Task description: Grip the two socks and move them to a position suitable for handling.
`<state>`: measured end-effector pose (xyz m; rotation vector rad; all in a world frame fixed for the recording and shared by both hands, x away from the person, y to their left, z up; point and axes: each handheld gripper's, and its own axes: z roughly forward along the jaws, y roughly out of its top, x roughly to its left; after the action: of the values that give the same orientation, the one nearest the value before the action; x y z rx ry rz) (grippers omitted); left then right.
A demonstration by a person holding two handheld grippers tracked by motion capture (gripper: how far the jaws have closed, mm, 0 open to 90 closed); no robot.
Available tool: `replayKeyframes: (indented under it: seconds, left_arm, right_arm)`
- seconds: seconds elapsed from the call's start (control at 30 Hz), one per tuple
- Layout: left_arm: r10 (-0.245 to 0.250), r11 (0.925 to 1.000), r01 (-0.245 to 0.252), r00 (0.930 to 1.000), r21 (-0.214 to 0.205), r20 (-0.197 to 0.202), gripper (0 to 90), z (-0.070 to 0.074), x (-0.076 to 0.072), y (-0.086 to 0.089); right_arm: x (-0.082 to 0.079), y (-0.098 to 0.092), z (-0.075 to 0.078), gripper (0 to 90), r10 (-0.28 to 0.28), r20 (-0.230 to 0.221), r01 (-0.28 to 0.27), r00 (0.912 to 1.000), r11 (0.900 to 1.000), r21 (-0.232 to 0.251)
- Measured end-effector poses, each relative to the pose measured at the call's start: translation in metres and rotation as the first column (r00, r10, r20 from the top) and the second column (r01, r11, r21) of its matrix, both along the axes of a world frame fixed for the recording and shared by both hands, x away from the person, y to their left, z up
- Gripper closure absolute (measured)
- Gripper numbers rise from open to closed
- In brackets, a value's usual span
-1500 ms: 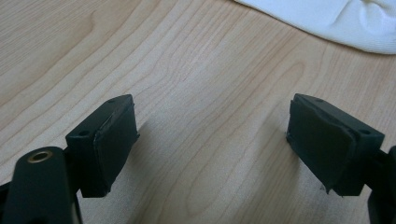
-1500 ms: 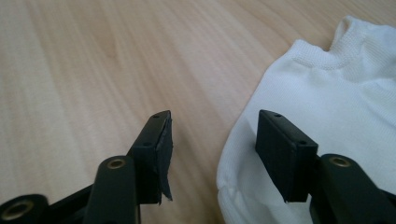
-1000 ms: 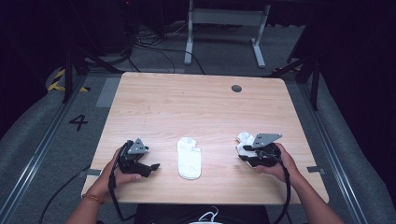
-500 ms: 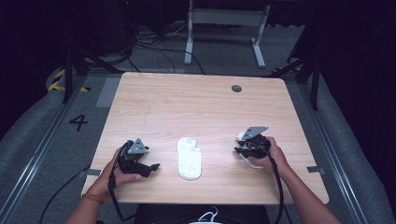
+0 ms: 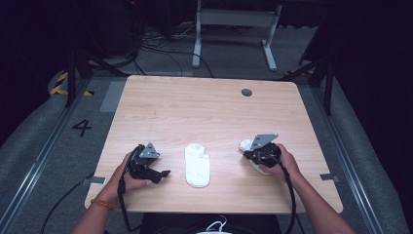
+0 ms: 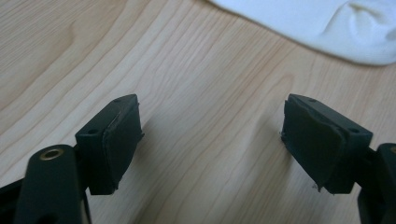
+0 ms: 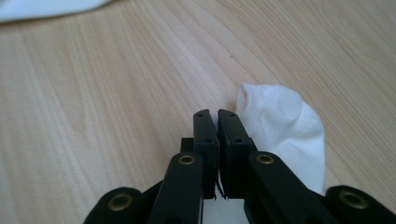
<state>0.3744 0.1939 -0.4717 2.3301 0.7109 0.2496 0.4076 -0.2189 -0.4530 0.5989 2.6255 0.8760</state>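
Far half of wooden table [image 5: 195,107] bare; you can pass there freely, only small dark round plug [image 5: 247,92] sits near far right corner. Between your two hands, flat white sock [image 5: 197,165] lies in middle of near strip and blocks straight path. Second white sock [image 5: 247,145] bunched at right gripper [image 5: 254,155]. Left gripper [image 5: 163,173] faces bare wood just beside flat sock.
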Motion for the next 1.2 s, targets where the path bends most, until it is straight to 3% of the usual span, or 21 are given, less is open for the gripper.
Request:
replayKeyframes:
  seconds: [0.07, 0.17, 0.23, 0.37, 0.53, 0.57, 0.6, 0.63, 0.77, 0.83, 0.87, 0.9, 0.93, 1.0, 1.07, 1.2]
  left_arm:
    - [-0.03, 0.9995, 0.03, 0.9991, -0.01, 0.029, 21.4, 0.007, 0.0, -0.012]
    - [-0.083, 0.9958, 0.087, 0.9924, -0.031, 0.091, 22.3, 0.021, -0.003, -0.037]
    - [-0.126, 0.9905, 0.132, 0.9844, -0.039, 0.122, 23.0, 0.028, -0.006, -0.054]
    - [-0.211, 0.9772, 0.212, 0.9621, 0.017, 0.172, 24.3, 0.034, -0.007, -0.091]
    - [-0.278, 0.9606, 0.276, 0.9435, 0.035, 0.181, 26.3, 0.03, -0.004, -0.127]
    - [-0.29, 0.9564, 0.291, 0.9416, 0.021, 0.17, 26.7, 0.029, -0.002, -0.136]
    - [-0.29, 0.9564, 0.291, 0.9416, 0.021, 0.17, 27.2, 0.029, -0.002, -0.136]
    - [-0.304, 0.9516, 0.307, 0.938, 0.008, 0.166, 27.2, 0.027, -0.002, -0.144]
    - [-0.354, 0.9348, 0.354, 0.9227, 0.026, 0.153, 34.1, 0.022, -0.002, -0.158]
    - [-0.373, 0.9275, 0.373, 0.918, 0.029, 0.135, 41.7, 0.019, 0.0, -0.161]
    - [-0.379, 0.9247, 0.381, 0.9166, 0.011, 0.128, 50.7, 0.018, 0.001, -0.161]
    - [-0.399, 0.9157, 0.402, 0.9095, 0.004, 0.115, 54.4, 0.017, 0.002, -0.161]
    - [-0.412, 0.9103, 0.414, 0.9042, 0.002, 0.114, 65.7, 0.016, 0.003, -0.161]
    - [-0.426, 0.9034, 0.429, 0.8981, 0.0, 0.108, 74.2, 0.017, 0.003, -0.16]
    - [-0.427, 0.9024, 0.431, 0.8971, -0.012, 0.115, 78.9, 0.018, 0.004, -0.158]
    - [-0.4, 0.9133, 0.405, 0.9111, -0.041, 0.101, 84.2, 0.022, 0.009, -0.154]
  right_arm:
    - [-0.004, 0.002, 0.003, 87.4, 0.016, 0.005, -0.016, 0.9999, 0.9998, 0.013]
    - [-0.011, 0.005, 0.009, 87.4, 0.046, 0.008, -0.046, 0.9989, 0.9981, 0.04]
    - [-0.017, 0.006, 0.016, 87.6, 0.072, 0.014, -0.072, 0.9973, 0.9953, 0.064]
    - [-0.027, 0.011, 0.025, 87.7, 0.116, 0.023, -0.118, 0.993, 0.9888, 0.092]
    - [-0.04, 0.015, 0.036, 87.7, 0.173, 0.024, -0.174, 0.9847, 0.9744, 0.142]
    - [-0.047, 0.017, 0.041, 87.7, 0.197, 0.03, -0.2, 0.9799, 0.9661, 0.164]
    - [-0.047, 0.017, 0.041, 87.7, 0.197, 0.03, -0.2, 0.9799, 0.9661, 0.164]
    - [-0.049, 0.017, 0.042, 87.7, 0.205, 0.025, -0.207, 0.9783, 0.9636, 0.17]
    - [-0.056, 0.02, 0.045, 87.7, 0.238, 0.025, -0.238, 0.971, 0.9526, 0.189]
    - [-0.059, 0.02, 0.046, 87.7, 0.247, 0.017, -0.245, 0.9689, 0.9476, 0.205]
    - [-0.06, 0.019, 0.047, 87.7, 0.25, 0.014, -0.247, 0.9681, 0.9445, 0.216]
    - [-0.061, 0.018, 0.047, 87.7, 0.253, 0.009, -0.249, 0.9674, 0.9418, 0.226]
    - [-0.061, 0.017, 0.047, 87.7, 0.253, 0.01, -0.248, 0.9675, 0.9398, 0.235]
    - [-0.059, 0.014, 0.047, 87.7, 0.244, -0.001, -0.235, 0.9699, 0.9388, 0.251]
    - [-0.057, 0.01, 0.046, 87.7, 0.227, -0.006, -0.218, 0.9738, 0.9418, 0.256]
    - [-0.045, -0.002, 0.039, 87.8, 0.166, -0.03, -0.151, 0.9857, 0.9491, 0.276]
